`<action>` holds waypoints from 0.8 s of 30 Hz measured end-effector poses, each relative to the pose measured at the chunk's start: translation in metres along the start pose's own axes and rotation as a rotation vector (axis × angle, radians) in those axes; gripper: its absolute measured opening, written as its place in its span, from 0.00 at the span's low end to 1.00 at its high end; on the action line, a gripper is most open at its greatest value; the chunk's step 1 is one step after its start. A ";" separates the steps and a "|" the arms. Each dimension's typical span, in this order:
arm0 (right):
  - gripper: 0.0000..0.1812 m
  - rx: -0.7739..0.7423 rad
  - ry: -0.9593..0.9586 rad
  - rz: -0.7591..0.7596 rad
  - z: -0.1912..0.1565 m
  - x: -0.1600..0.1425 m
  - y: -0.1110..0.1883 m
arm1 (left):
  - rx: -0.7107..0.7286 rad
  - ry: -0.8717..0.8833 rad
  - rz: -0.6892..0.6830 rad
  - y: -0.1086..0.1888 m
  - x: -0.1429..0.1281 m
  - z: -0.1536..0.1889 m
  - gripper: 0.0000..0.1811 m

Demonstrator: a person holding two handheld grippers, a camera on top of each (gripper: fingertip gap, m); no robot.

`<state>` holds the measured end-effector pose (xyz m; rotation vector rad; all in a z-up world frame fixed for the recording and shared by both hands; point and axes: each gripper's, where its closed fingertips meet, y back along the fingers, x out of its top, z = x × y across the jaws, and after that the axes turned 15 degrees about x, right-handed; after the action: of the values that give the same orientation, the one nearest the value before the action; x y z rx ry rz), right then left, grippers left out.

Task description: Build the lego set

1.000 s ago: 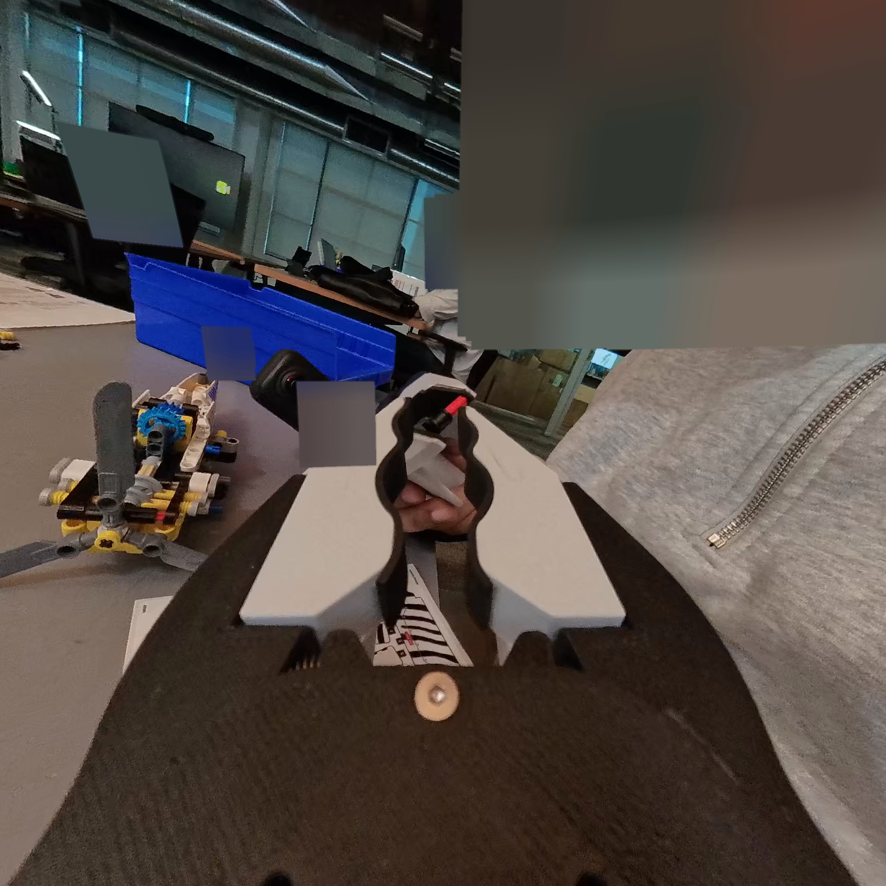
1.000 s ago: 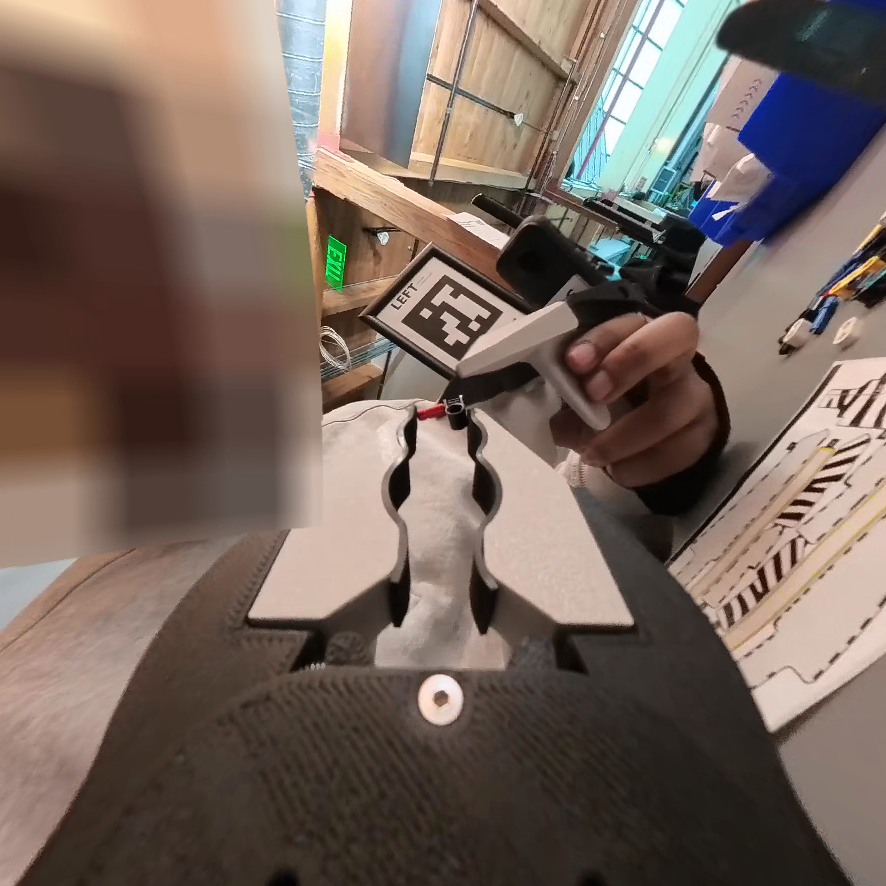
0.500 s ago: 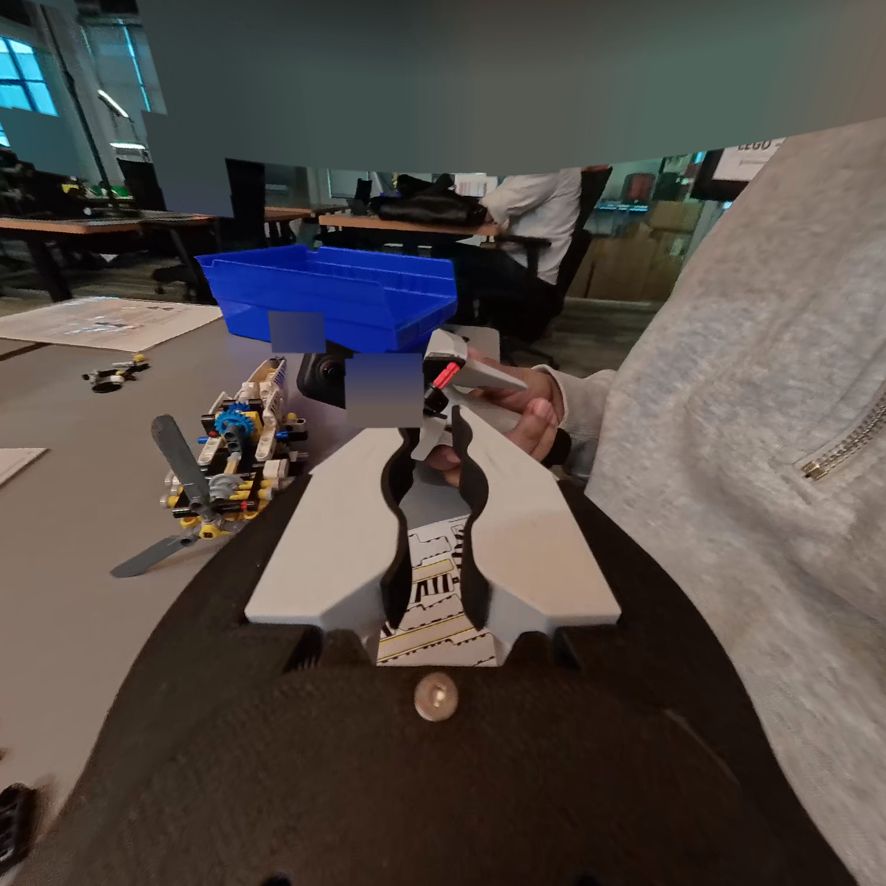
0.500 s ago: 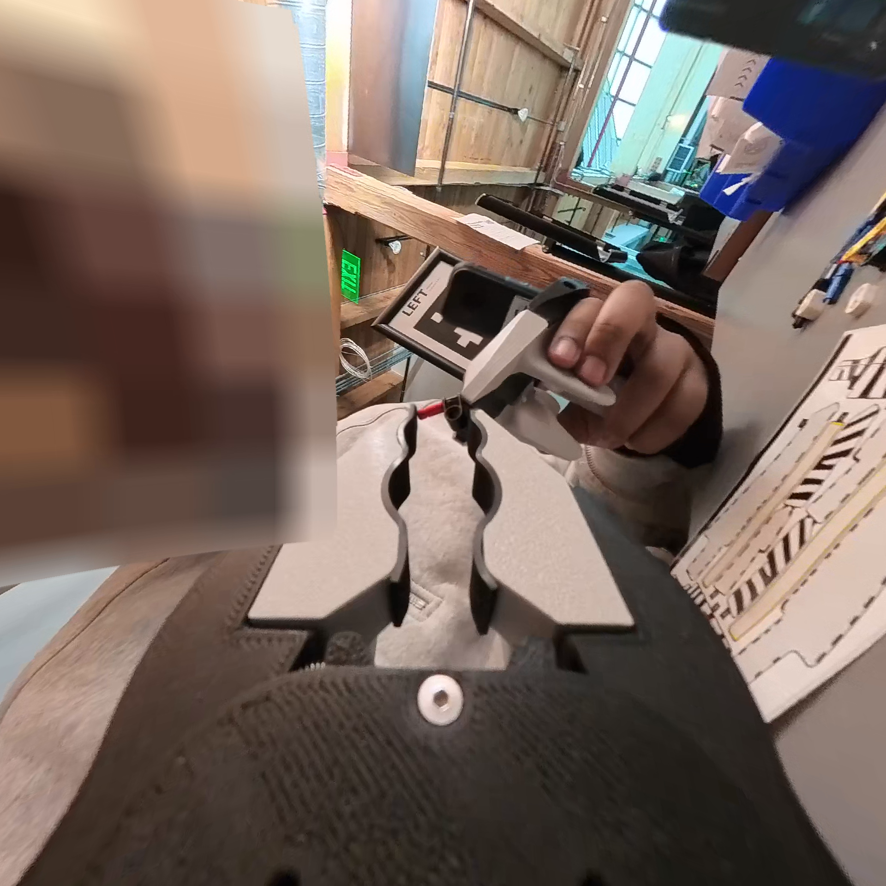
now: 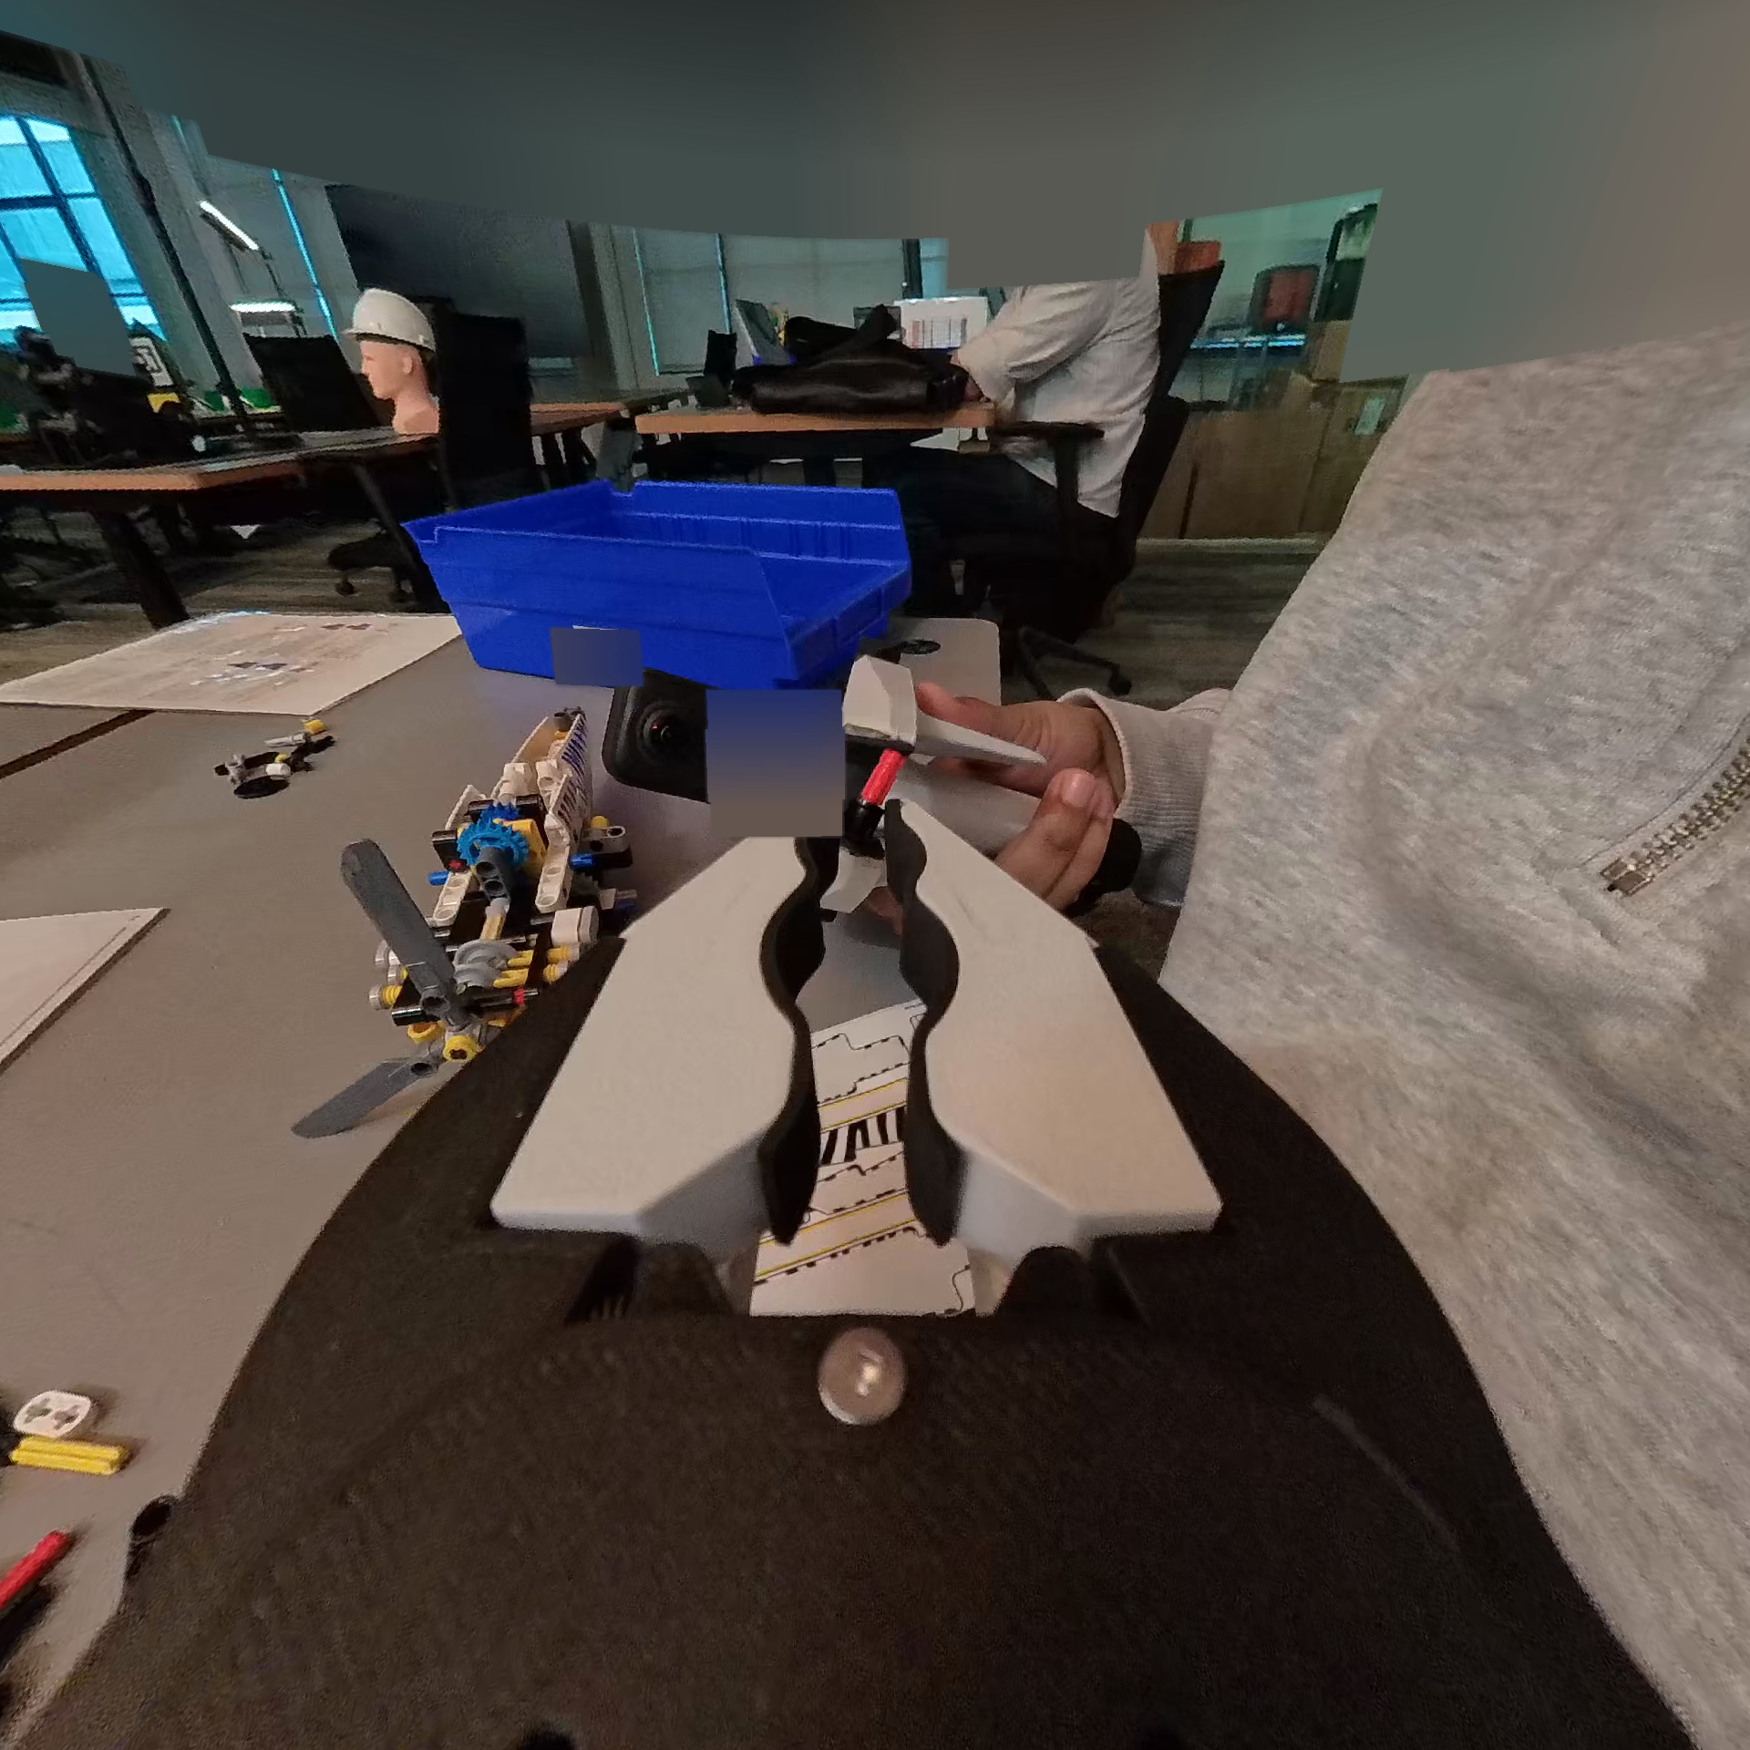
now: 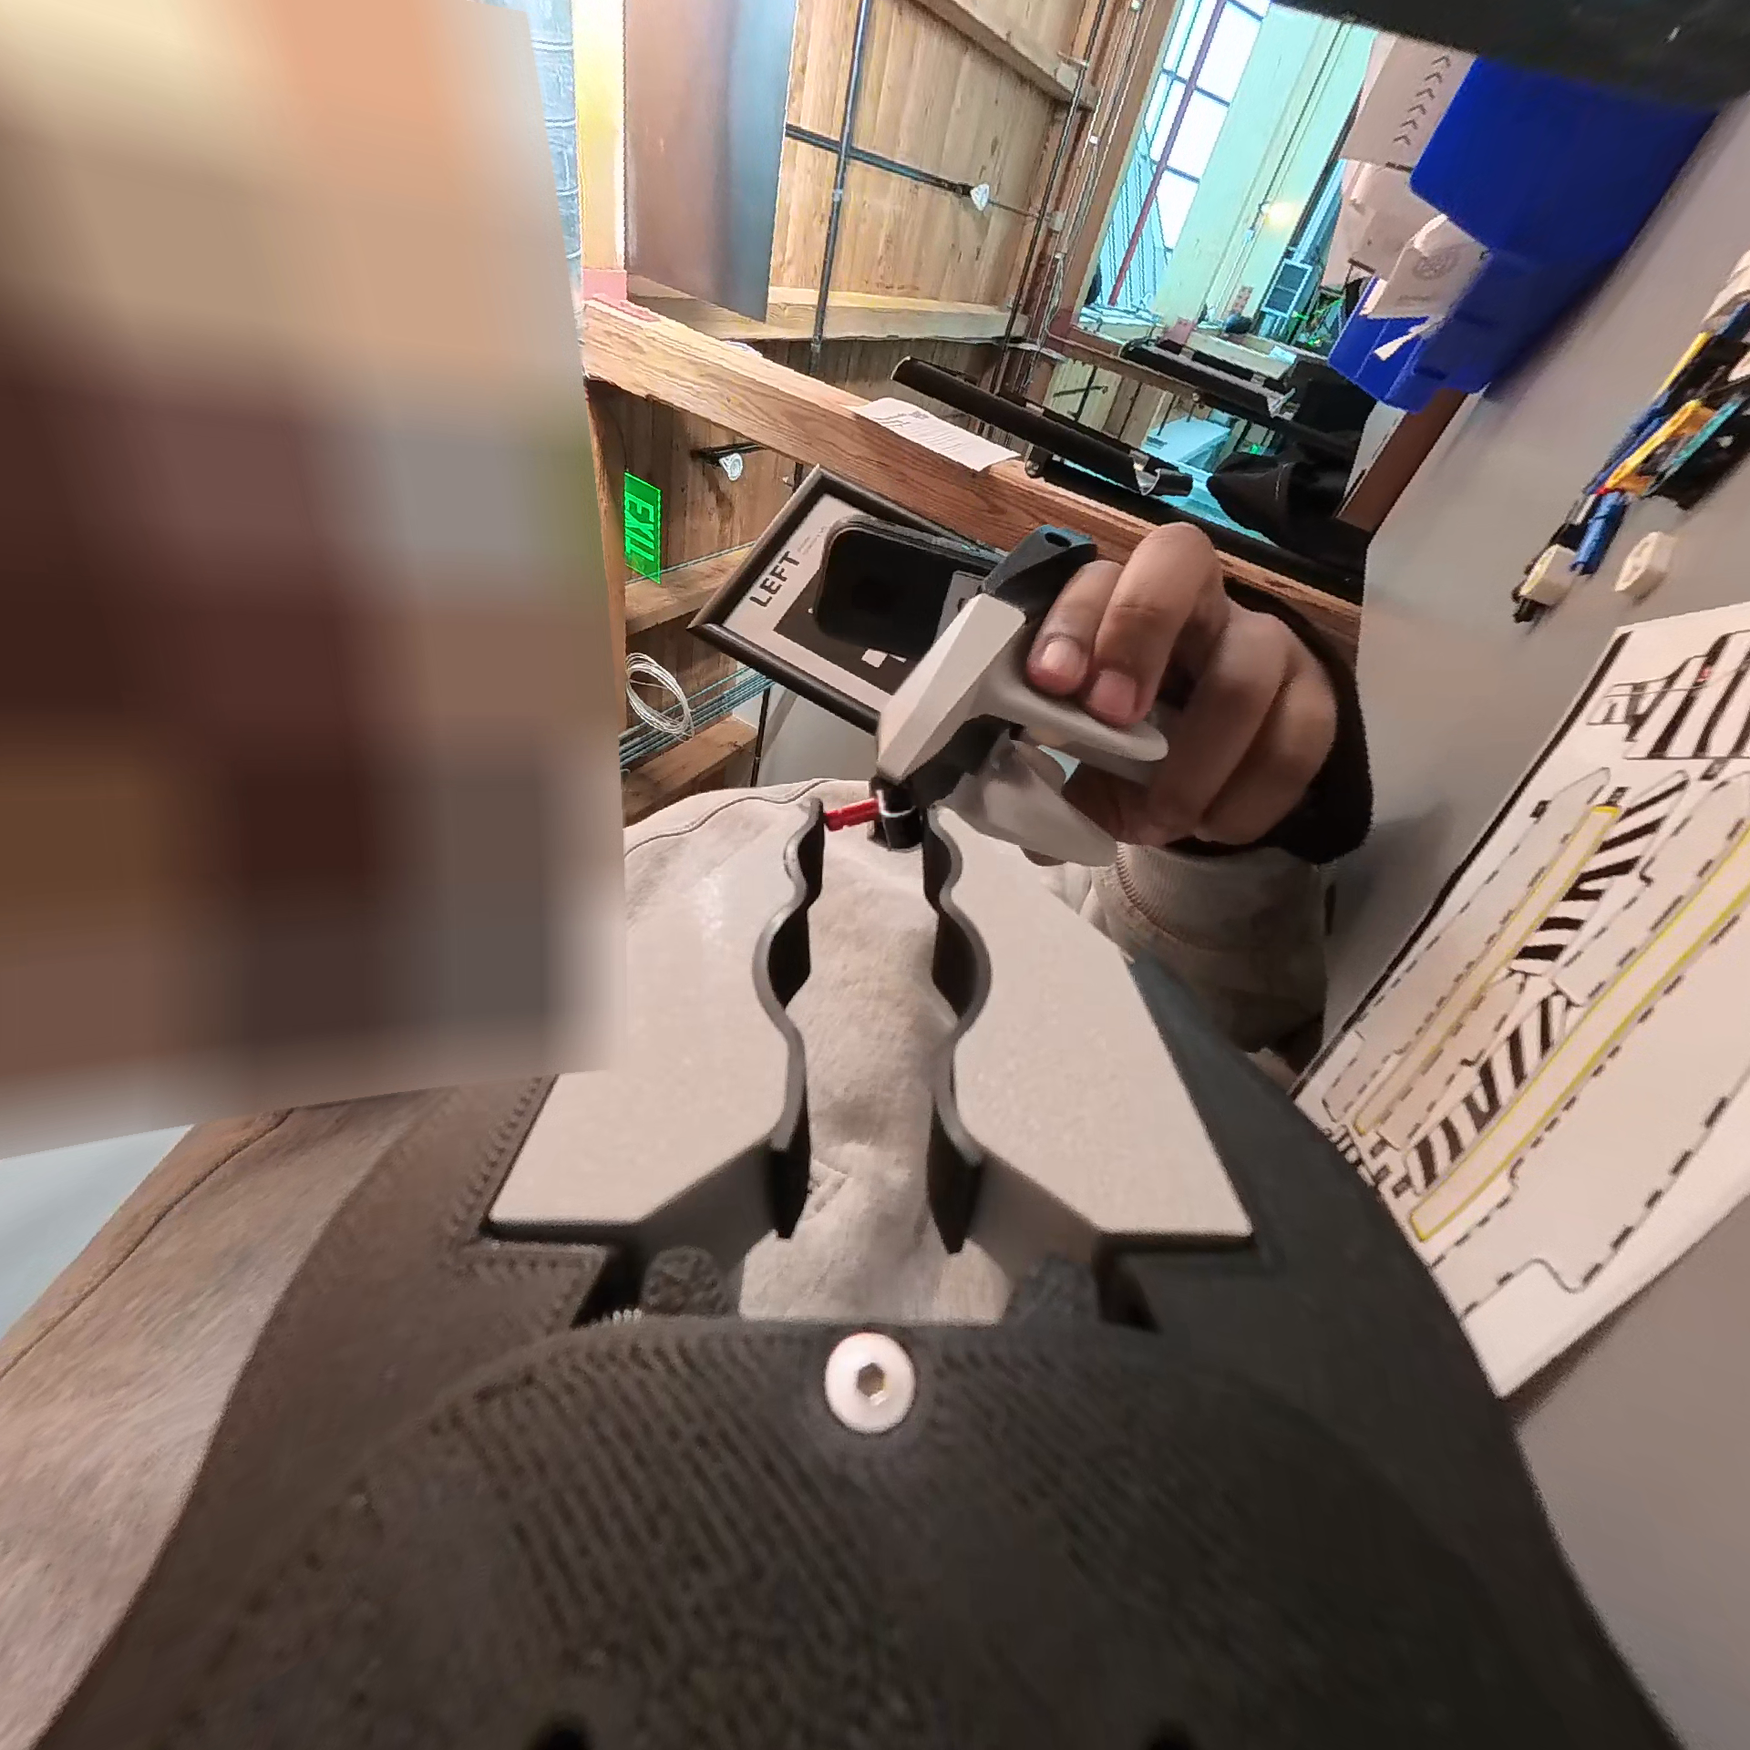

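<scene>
The grey counter (image 5: 189,1184) carries a blue bin (image 5: 663,578) and the part-built lego plane (image 5: 492,909). Above it, the left gripper (image 5: 848,838) and right gripper (image 6: 866,829) meet, each with fingers closed on a red axle (image 6: 849,814) with black connector (image 6: 898,822).

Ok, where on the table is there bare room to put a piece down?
Bare grey table lies left of the lego model, between the white sheet at the edge and the loose pieces near the camera. Crowded: the strip from model to blue bin, and the sticker sheet right of it.
</scene>
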<state>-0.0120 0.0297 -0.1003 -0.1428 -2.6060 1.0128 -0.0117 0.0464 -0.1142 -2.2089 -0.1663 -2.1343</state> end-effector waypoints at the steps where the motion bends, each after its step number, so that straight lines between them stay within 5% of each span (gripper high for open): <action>1: 0.10 -0.003 0.001 0.000 0.000 0.000 0.000 | 0.004 -0.013 -0.003 0.000 0.000 0.000 0.04; 19: 0.20 -0.090 0.089 -0.013 0.013 0.005 0.009 | 0.024 -0.067 0.019 0.003 -0.001 0.000 0.03; 24: 0.17 -0.069 0.061 -0.015 0.013 0.004 0.008 | 0.052 -0.124 0.017 0.002 -0.001 0.000 0.03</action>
<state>-0.0205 0.0284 -0.1135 -0.1676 -2.5841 0.8990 -0.0114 0.0448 -0.1155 -2.3046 -0.2054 -1.9621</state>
